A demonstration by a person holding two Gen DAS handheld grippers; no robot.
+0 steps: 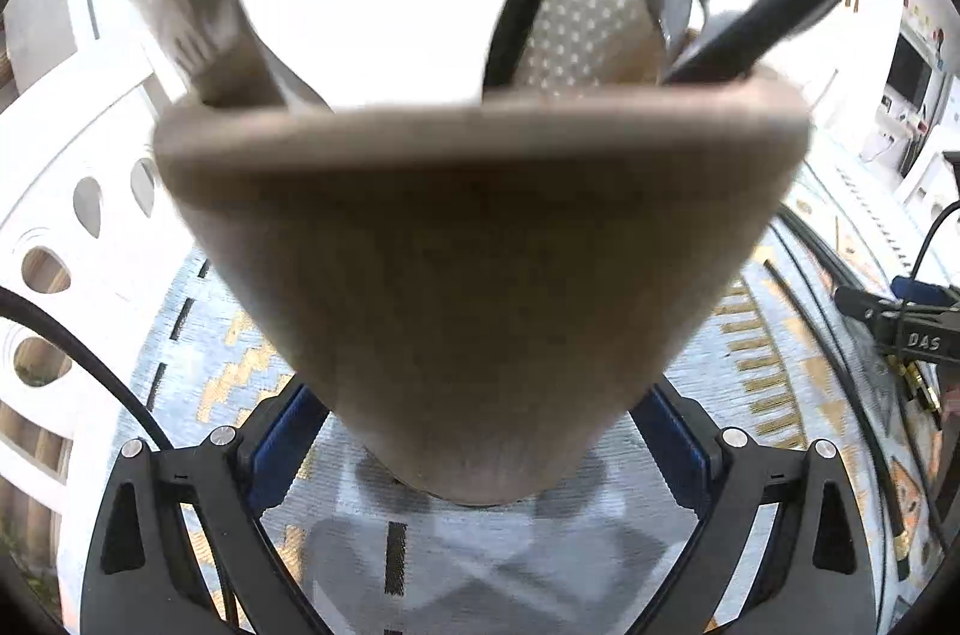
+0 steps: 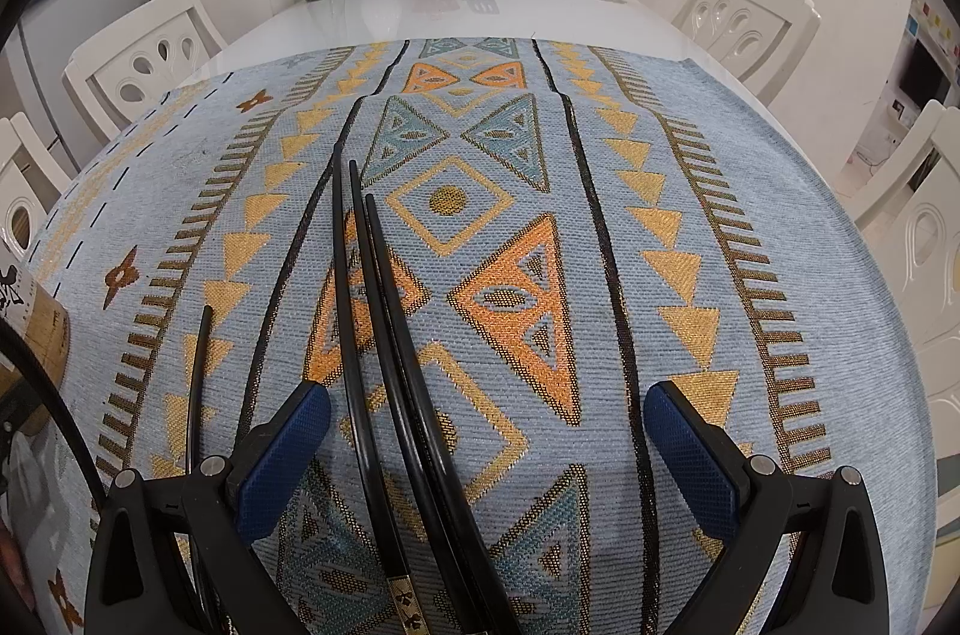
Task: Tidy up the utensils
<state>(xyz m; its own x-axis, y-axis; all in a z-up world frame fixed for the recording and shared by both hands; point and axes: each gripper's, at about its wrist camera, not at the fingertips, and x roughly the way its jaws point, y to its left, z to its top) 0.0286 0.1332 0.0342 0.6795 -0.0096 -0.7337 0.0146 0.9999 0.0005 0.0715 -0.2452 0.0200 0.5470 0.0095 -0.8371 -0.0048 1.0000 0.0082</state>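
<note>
Now your left claw is wide around the wooden cup, not pinching; your right claw is wide over three chopsticks on the bench; close slowly, grab one.

Left wrist: close on wooden holder. Right wrist: angled down tablecloth. Shared: tablecloth.

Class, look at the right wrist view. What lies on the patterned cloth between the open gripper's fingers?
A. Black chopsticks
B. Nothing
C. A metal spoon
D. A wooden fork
A: several black chopsticks lie on the cloth between the right gripper fingers, untouched by either pad.
</note>
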